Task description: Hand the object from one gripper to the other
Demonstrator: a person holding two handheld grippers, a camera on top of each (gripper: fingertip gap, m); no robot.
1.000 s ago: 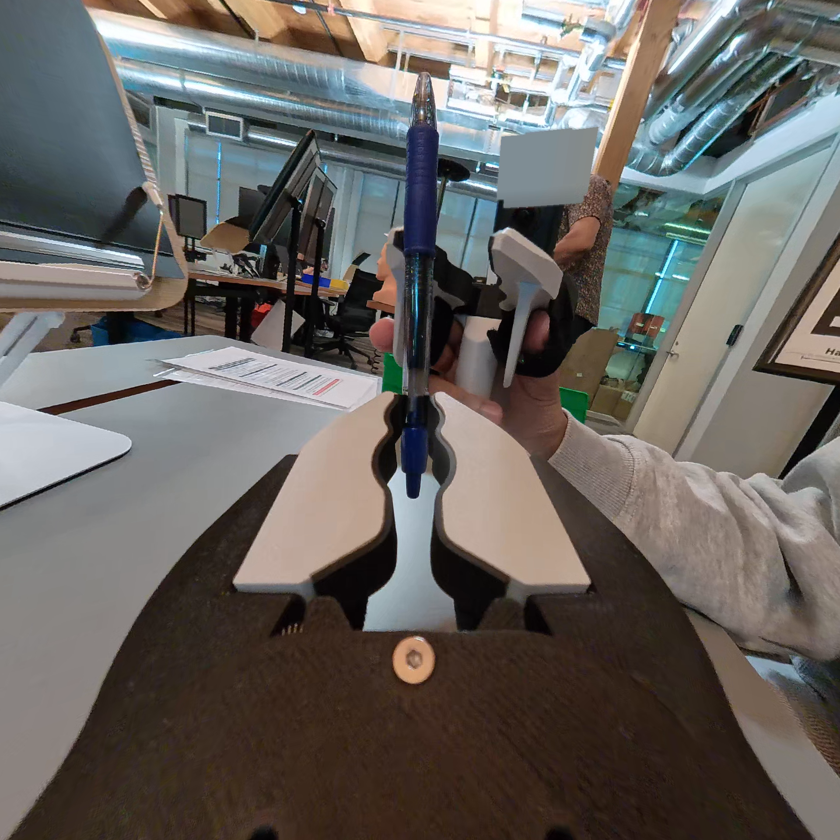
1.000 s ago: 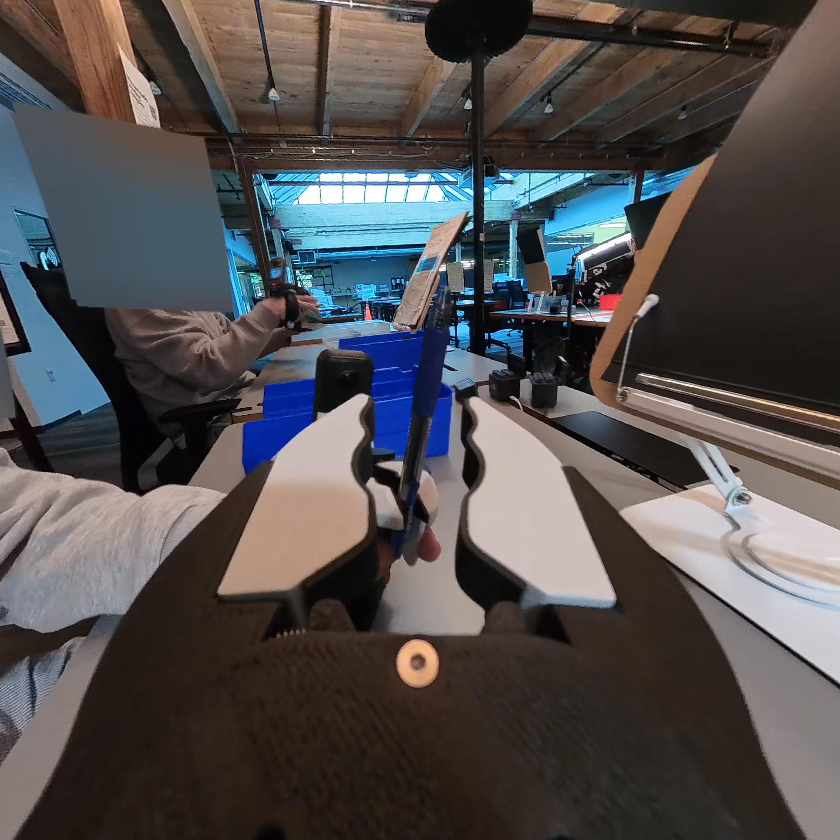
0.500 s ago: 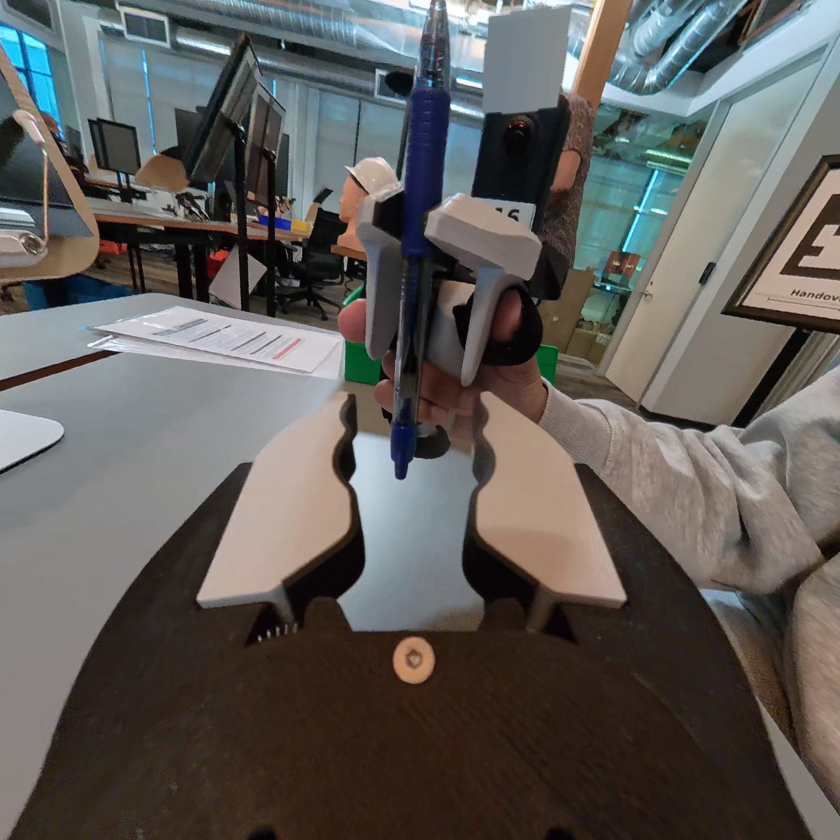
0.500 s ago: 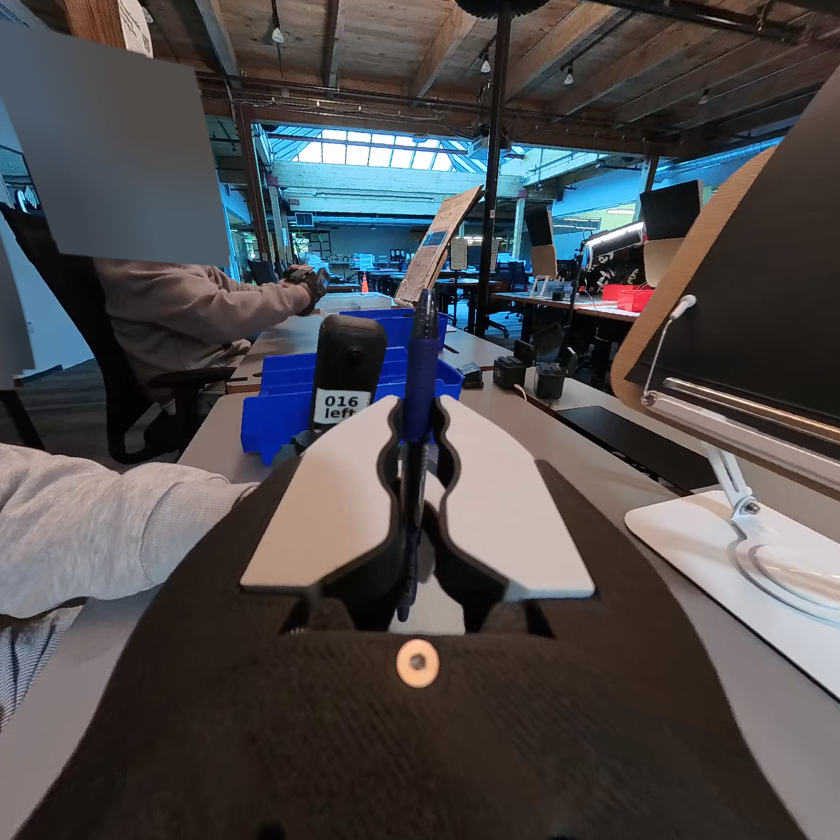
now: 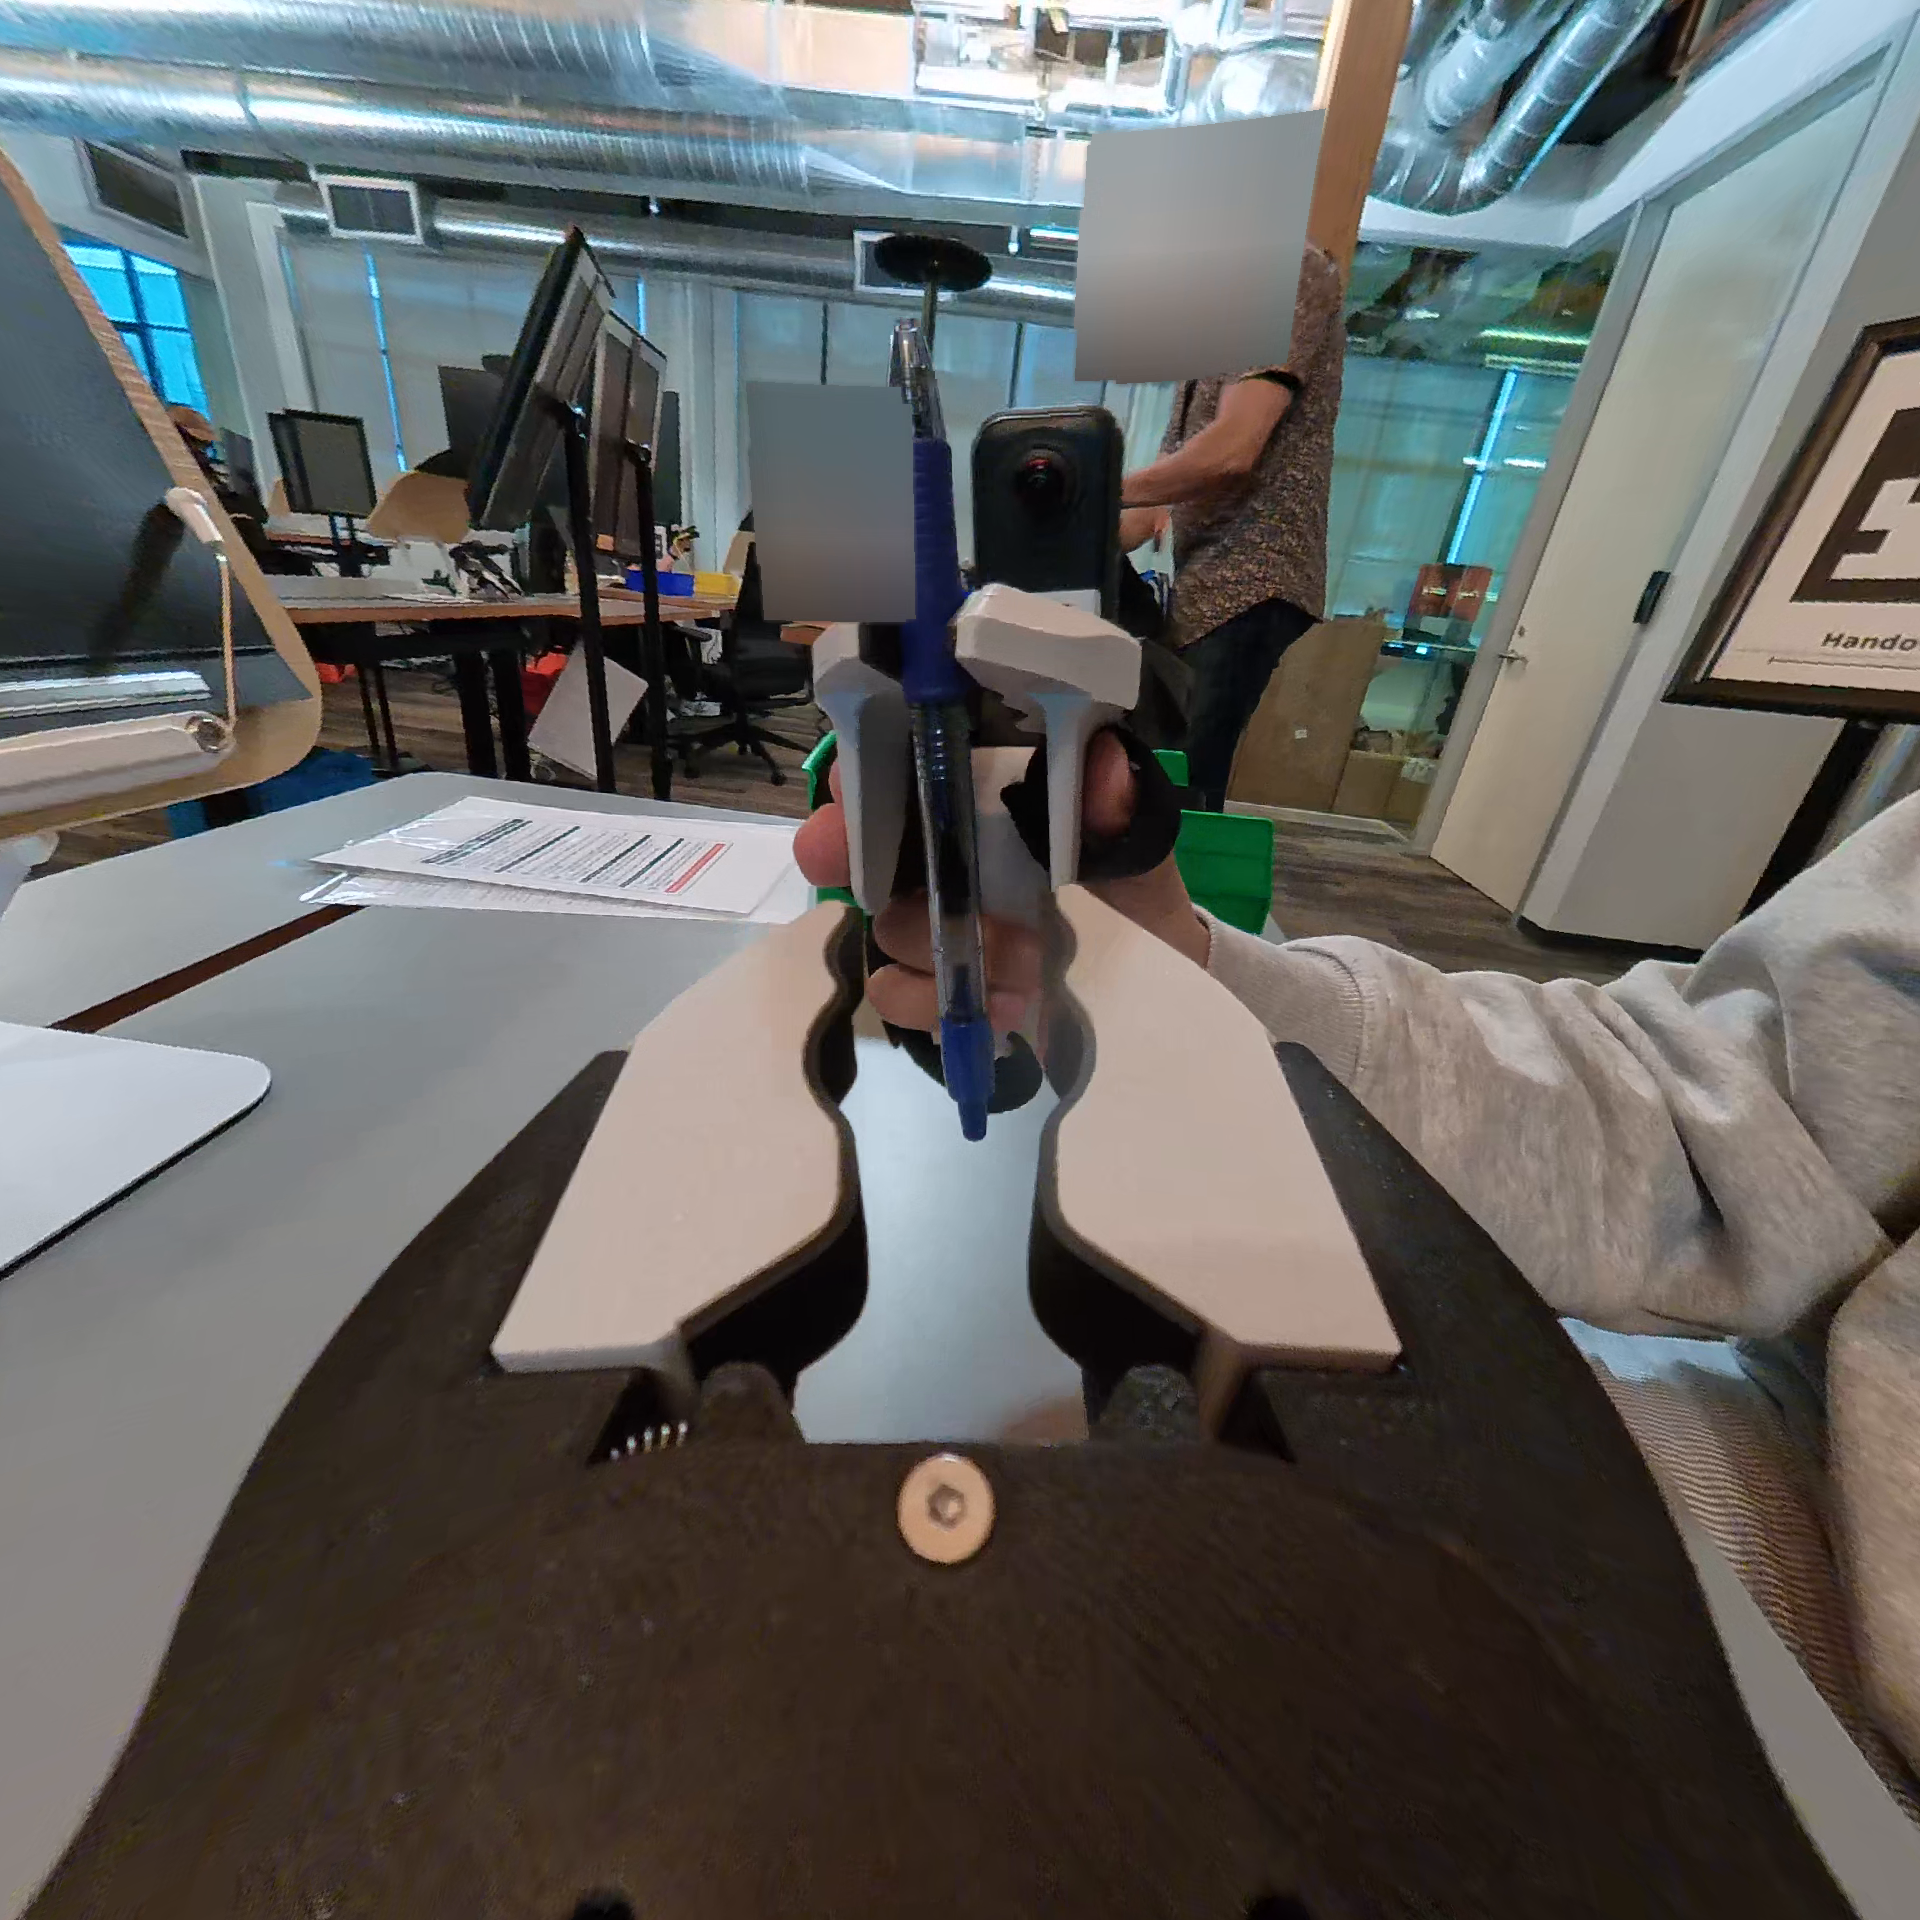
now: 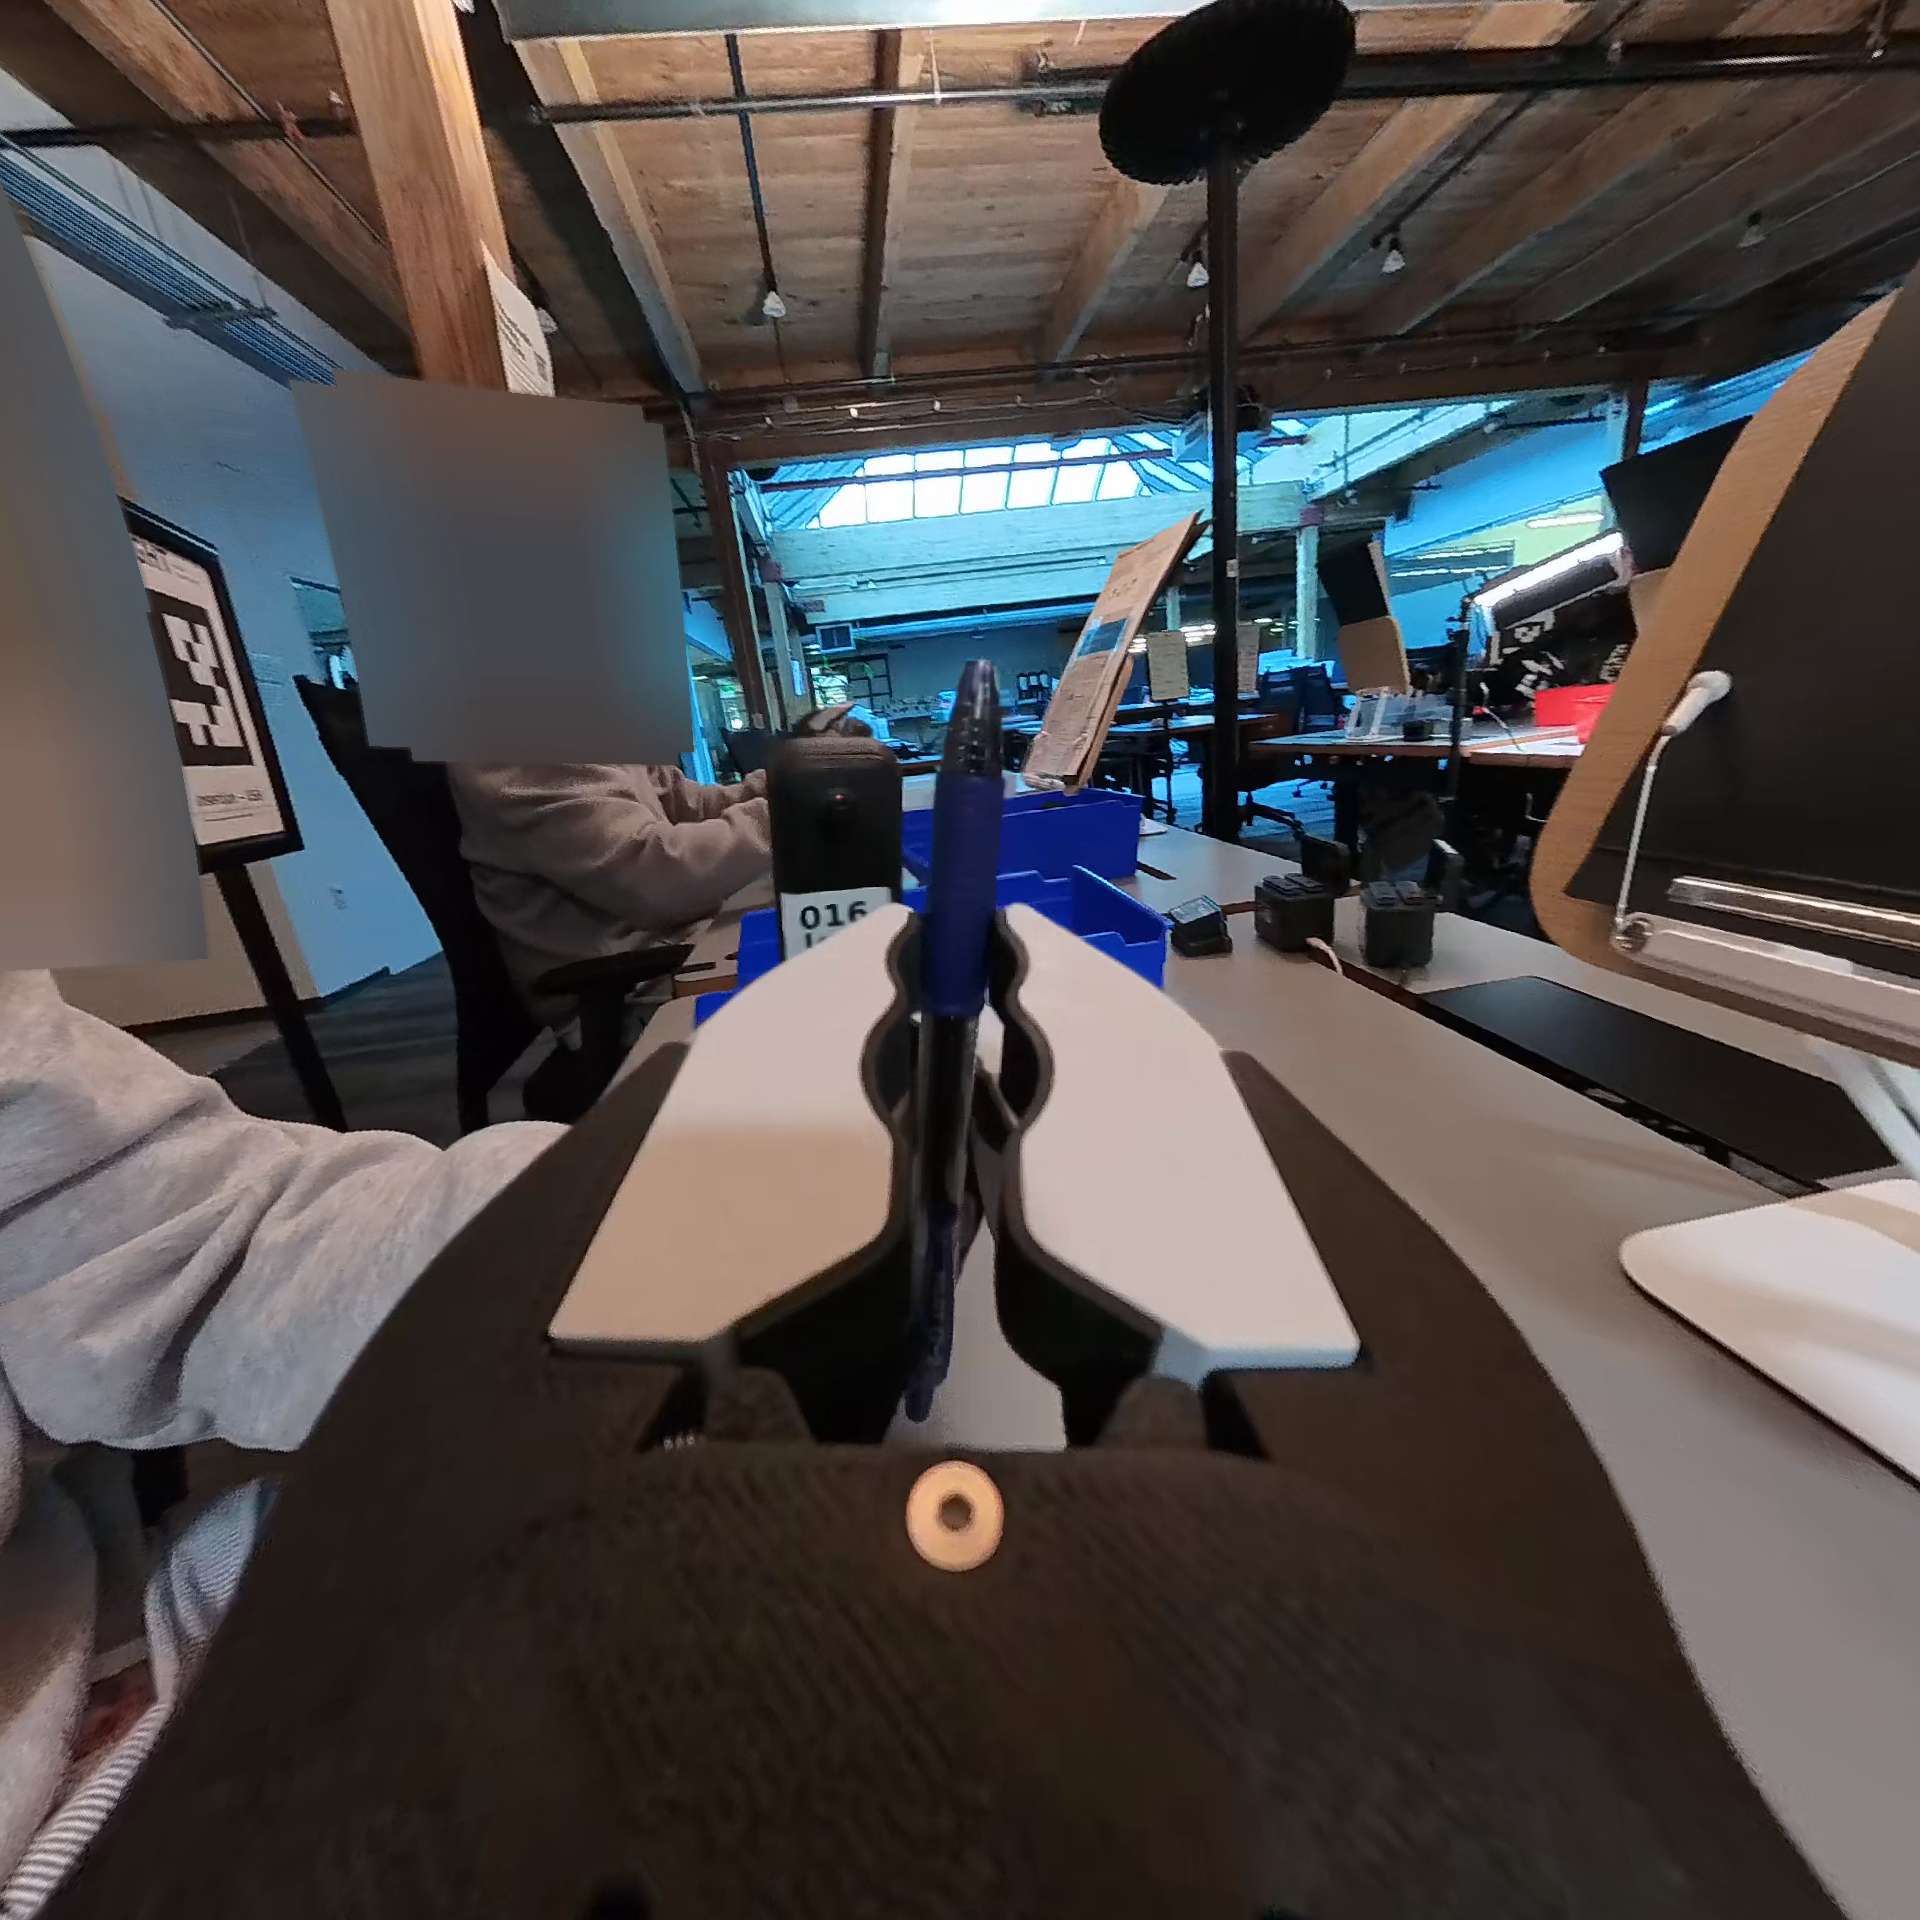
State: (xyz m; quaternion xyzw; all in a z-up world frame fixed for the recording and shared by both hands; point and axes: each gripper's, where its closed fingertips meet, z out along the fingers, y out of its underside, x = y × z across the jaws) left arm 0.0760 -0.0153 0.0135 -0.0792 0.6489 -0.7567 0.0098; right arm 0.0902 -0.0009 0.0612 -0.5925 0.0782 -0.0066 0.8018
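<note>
- The right tongs (image 6: 951,997) are pinched narrow on the blue pen (image 6: 961,883), which stands nearly upright between their white fingers (image 6: 769,1143), grip section at the tips and lower barrel running down into the gap.
- In the left wrist view the same pen (image 5: 940,727) shows held in the right tongs (image 5: 966,665) ahead, tip pointing down toward the camera, with a hand (image 5: 977,935) wrapped round the handle behind it.
- The left tongs (image 5: 951,997) stand wide apart; the pen's lower end hangs just above and between their fingers (image 5: 707,1143), touching neither.
- A grey sleeve (image 5: 1558,1091) reaches in from the right of that view, over the grey counter (image 5: 364,1039).
- On the counter: printed papers (image 5: 561,857) near the far edge, a white monitor base (image 5: 94,1132) at the left, and a green bin (image 5: 1221,857) partly hidden behind the hand.
- The right wrist view shows blue bins (image 6: 1081,894) directly behind the tongs, a black camera (image 6: 831,831) of the other tool beside the pen, small black chargers (image 6: 1340,914) and a dark pad (image 6: 1652,1070) to the right.
- A seated person in a grey top (image 6: 582,862) is at the left background; another person (image 5: 1236,540) stands behind in the left wrist view.
- A framed sign on a stand (image 6: 208,707) sits at the far left.
</note>
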